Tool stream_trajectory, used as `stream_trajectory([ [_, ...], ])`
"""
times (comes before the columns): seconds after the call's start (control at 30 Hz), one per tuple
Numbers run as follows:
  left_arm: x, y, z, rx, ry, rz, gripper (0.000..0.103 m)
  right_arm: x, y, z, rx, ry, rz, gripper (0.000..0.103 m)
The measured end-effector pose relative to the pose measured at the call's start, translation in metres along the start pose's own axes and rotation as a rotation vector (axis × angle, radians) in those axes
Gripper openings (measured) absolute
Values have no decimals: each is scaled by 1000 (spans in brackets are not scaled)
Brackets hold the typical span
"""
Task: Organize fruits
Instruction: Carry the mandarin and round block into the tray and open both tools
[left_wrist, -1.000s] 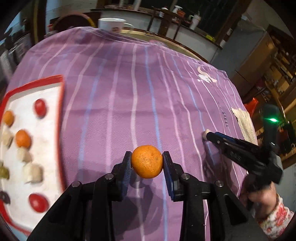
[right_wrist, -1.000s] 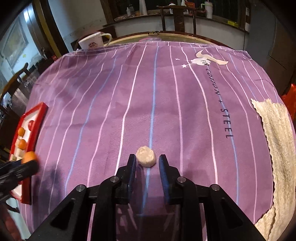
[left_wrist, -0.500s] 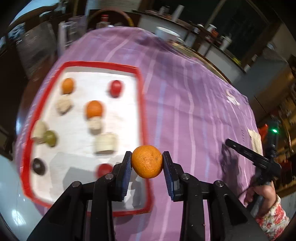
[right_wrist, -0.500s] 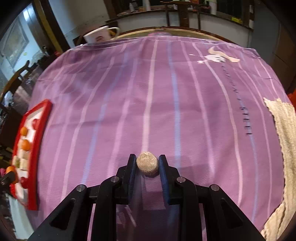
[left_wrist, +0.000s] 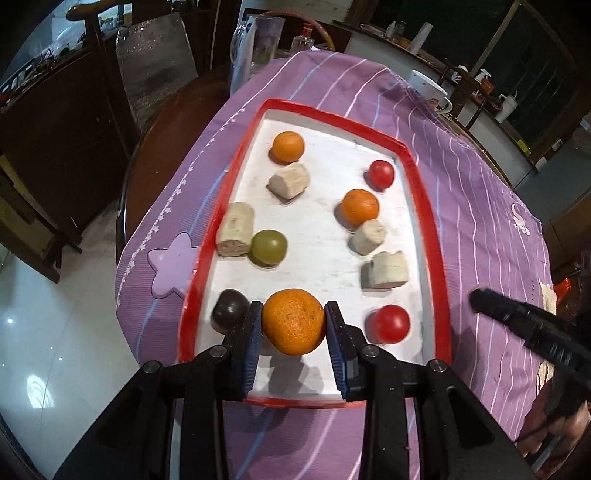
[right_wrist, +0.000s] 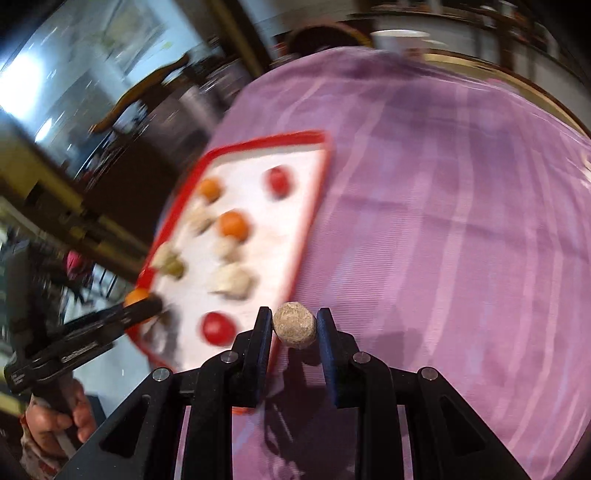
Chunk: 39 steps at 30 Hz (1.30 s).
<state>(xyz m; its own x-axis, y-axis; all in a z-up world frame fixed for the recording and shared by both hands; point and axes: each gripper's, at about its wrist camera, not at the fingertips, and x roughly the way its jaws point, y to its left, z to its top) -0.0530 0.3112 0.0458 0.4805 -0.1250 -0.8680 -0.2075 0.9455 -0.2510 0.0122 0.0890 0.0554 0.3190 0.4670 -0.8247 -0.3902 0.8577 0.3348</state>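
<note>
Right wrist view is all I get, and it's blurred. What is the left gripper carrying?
Observer: The left gripper is shut on an orange, above the near end of the red-rimmed tray.
Operator: What's lying just beside that orange?
Observer: A dark round fruit on one side, a red tomato on the other.
Operator: How many oranges lie in the tray?
Observer: Two, not counting the held one.

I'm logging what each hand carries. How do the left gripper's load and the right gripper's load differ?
The left gripper clamps an orange: bright, larger. The right gripper clamps a beige chunk: dull, smaller. The orange hangs over the red-rimmed tray; the chunk over purple cloth. Both are roundish.
</note>
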Motion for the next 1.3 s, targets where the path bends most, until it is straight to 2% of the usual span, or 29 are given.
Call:
stream_trajectory([
  [0.13, 8, 6, 5, -4, 11, -18, 32, 25, 32, -1, -54, 52, 0, 27],
  [0.27, 13, 9, 10, -3, 20, -36, 34, 35, 39, -2, -38, 77, 0, 28],
  [0.33, 12, 10, 14, -7, 17, -59, 47, 40, 39, 0, -19, 84, 3, 29],
  [0.43, 8, 9, 19, -5, 2, -73, 56, 38, 38, 1, -6, 78, -7, 33],
  [0.5, 7, 9, 23, -12, 3, -87, 61, 37, 39, 4, -1, 70, -17, 41],
  [0.63, 7, 9, 28, -23, 9, -101, 64, 27, 37, 7, 14, 31, -52, 46],
  [0.77, 4, -3, 28, 17, -5, -35, 64, 15, 30, 5, 34, -1, -106, 49],
  [0.9, -2, -17, 25, 59, -31, 21, 69, 8, 16, 4, 70, 8, -133, 49],
  [1.03, -15, -33, 20, 75, -74, 67, 74, -1, 7, 6, 76, 18, -148, 49],
  [1.2, -36, -56, 17, 97, -117, 118, 74, -30, 5, 7, 45, -37, -154, 49],
  [1.3, -53, -73, 14, 126, -160, 165, 81, -43, 5, 5, 33, -66, -141, 50],
])
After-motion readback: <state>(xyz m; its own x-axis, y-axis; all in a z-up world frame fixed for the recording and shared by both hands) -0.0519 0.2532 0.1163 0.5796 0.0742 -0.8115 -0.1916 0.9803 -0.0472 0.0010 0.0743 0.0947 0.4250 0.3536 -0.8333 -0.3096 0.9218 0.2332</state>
